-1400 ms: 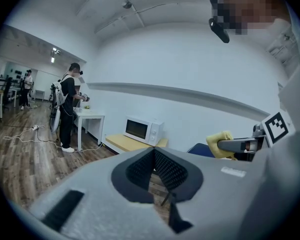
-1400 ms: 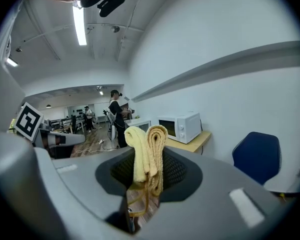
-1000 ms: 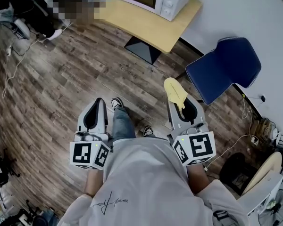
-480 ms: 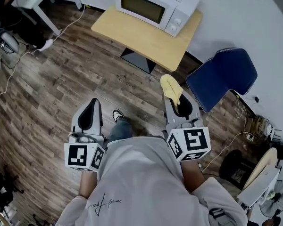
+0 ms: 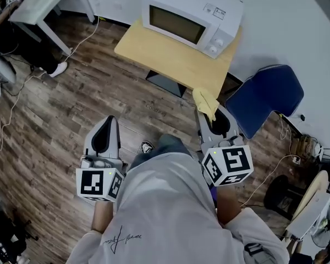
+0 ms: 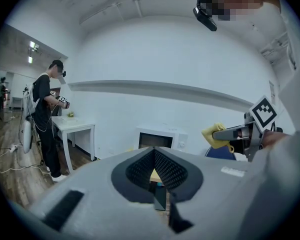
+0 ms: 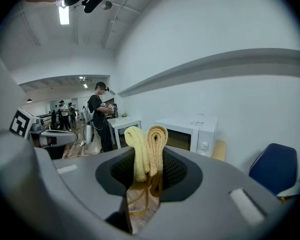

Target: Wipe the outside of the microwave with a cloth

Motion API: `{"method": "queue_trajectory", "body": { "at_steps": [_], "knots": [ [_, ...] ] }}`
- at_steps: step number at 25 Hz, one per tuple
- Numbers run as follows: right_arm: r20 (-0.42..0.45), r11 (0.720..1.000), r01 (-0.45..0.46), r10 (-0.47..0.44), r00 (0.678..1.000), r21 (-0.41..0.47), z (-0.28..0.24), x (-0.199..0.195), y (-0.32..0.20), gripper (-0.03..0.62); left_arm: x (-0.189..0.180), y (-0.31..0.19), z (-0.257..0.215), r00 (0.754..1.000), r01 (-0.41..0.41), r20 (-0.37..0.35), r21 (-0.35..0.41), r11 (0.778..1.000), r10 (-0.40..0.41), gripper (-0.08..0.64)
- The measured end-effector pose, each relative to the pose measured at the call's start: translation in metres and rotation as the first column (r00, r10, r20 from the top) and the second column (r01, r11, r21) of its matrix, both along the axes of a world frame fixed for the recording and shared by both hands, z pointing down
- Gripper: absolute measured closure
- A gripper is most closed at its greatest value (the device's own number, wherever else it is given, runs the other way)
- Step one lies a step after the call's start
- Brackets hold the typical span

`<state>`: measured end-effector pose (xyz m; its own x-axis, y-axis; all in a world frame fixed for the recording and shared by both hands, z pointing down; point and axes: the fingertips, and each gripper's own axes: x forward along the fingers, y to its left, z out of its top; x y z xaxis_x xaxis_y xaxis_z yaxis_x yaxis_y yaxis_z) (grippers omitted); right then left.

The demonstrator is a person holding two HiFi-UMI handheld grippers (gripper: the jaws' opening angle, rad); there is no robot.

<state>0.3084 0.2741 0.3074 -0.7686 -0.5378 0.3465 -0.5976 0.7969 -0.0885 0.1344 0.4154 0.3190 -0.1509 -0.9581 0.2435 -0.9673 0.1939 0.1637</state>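
A white microwave (image 5: 193, 16) with a dark door stands on a light wooden table (image 5: 176, 58) against the wall; it also shows far ahead as the microwave (image 6: 158, 138) and the microwave (image 7: 189, 132). My right gripper (image 5: 208, 106) is shut on a folded yellow cloth (image 5: 205, 102), held above the floor just short of the table's near edge. The cloth (image 7: 147, 151) stands up between the jaws. My left gripper (image 5: 104, 126) is shut with nothing in it, over the floor to the left.
A blue chair (image 5: 264, 97) stands right of the table. A white desk (image 5: 41, 1) is at the back left, with cables (image 5: 11, 109) across the wooden floor. A person (image 6: 46, 119) stands by that desk. Clutter and a fan (image 5: 324, 232) sit at the far right.
The person has walked towards the table: the microwave and table have come nearer and lower in the head view. Both grippers keep their pose, the cloth still held.
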Motion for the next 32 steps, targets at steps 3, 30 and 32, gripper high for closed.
{"method": "queue_trajectory", "body": {
  "at_steps": [3,30,32],
  "knots": [
    [0.001,0.999,-0.029,0.029,1.0,0.015,-0.002,-0.009,-0.021,0.486,-0.013,-0.018,0.002,1.0,-0.021,-0.01,-0.004,1.0,0.021,0.566],
    [0.038,0.947,-0.314,0.312,0.949,0.063,-0.046,-0.022,-0.35,0.485,-0.105,-0.359,-0.039,0.952,-0.306,0.04,0.051,0.951,0.304,0.565],
    [0.001,0.941,-0.334,0.335,0.942,0.053,-0.044,-0.018,-0.369,0.485,-0.104,-0.375,-0.039,0.943,-0.334,0.033,0.057,0.941,0.332,0.566]
  ]
}}
